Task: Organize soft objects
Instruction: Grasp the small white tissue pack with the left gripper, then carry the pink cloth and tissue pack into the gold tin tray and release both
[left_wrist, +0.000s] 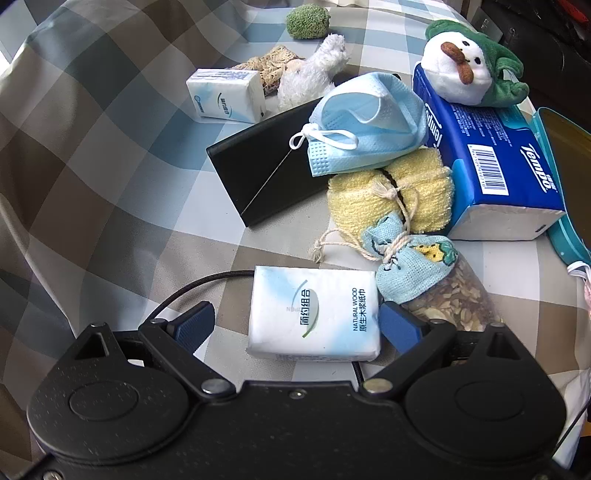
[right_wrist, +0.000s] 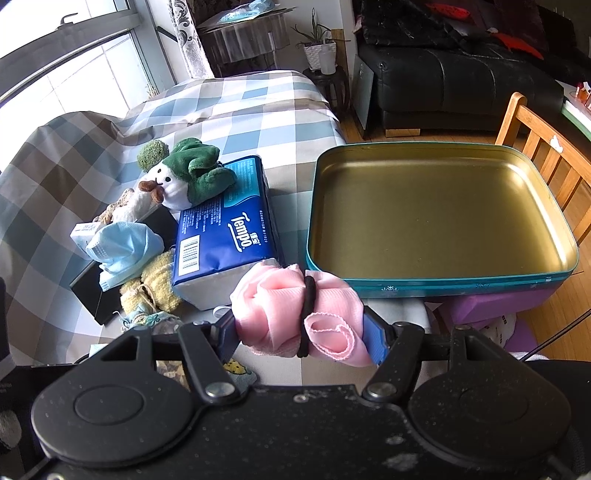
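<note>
Right jaws clamp a pink cloth bundle (right_wrist: 299, 315); left jaws gape around a tissue pack (left_wrist: 314, 314).

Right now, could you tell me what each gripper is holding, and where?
Right gripper clamps the pink cloth bundle by its two ends. Left gripper straddles the tissue pack, holding nothing.

The left tongs (left_wrist: 297, 325) point steeply downward, their blue pads spread wide with a gap beside the left pad. The right tongs (right_wrist: 304, 334) tilt down less sharply, blue pads pressed against both ends of a held bundle.
</note>
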